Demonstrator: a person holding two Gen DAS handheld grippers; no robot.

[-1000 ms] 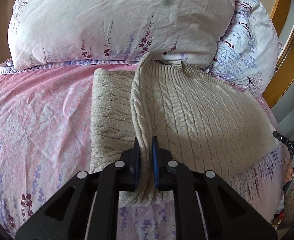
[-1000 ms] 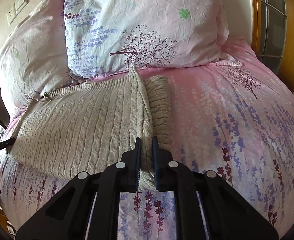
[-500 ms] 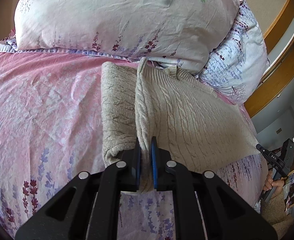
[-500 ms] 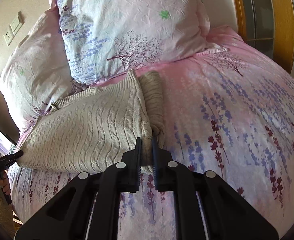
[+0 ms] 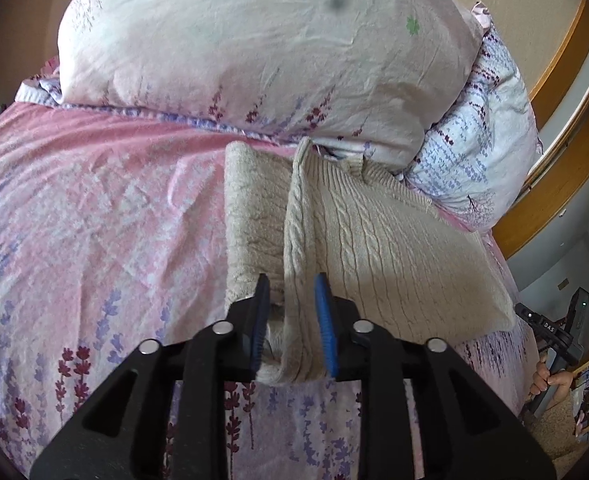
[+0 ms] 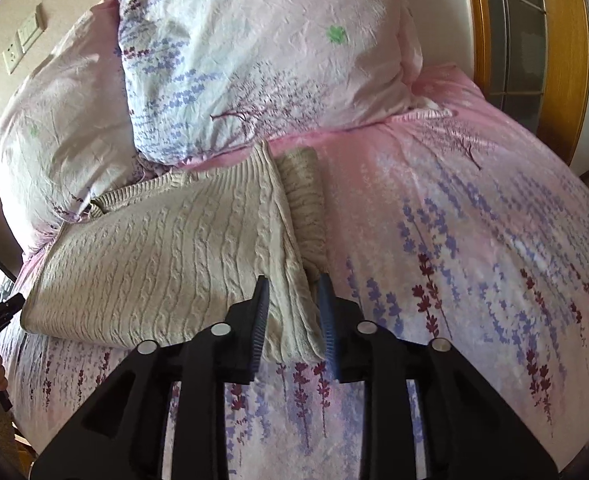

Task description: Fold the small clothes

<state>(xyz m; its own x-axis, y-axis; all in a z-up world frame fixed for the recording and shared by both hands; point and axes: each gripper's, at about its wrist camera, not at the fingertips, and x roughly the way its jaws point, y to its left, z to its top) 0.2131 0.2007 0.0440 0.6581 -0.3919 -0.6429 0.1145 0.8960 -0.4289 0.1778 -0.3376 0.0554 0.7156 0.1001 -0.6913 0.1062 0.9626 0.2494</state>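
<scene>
- We see a cream cable-knit sweater (image 5: 374, 248) lying on a pink bedspread (image 5: 94, 220) printed with purple flower sprigs, its far end up against the pillows.
- The sweater is partly folded: one side is turned over onto the body, and that turned edge forms a raised ridge running away from the camera toward the pillows.
- Beside the ridge, a strip of the sweater's paler, fuzzier reverse side lies flat on the bedspread.
- Our left gripper (image 5: 293, 320) has its blue-padded fingers parted, one on each side of the near end of the ridge; the knit sits loose in the gap, and we cannot tell whether either pad touches it.
- Our right gripper (image 6: 293, 320) is likewise spread, its fingers either side of a near corner of the sweater (image 6: 154, 256), with the fabric not pinched.
- A large white pillow (image 5: 254, 48) with faint floral print rests just behind the sweater; a second pillow (image 5: 478, 152), bluish-white with purple sprigs, sits beside it.
- In the right wrist view, a wall socket and switch plate (image 6: 22, 44) show at the upper left, and a wooden frame with glass panes (image 6: 526, 40) stands at the upper right beyond the bed.
</scene>
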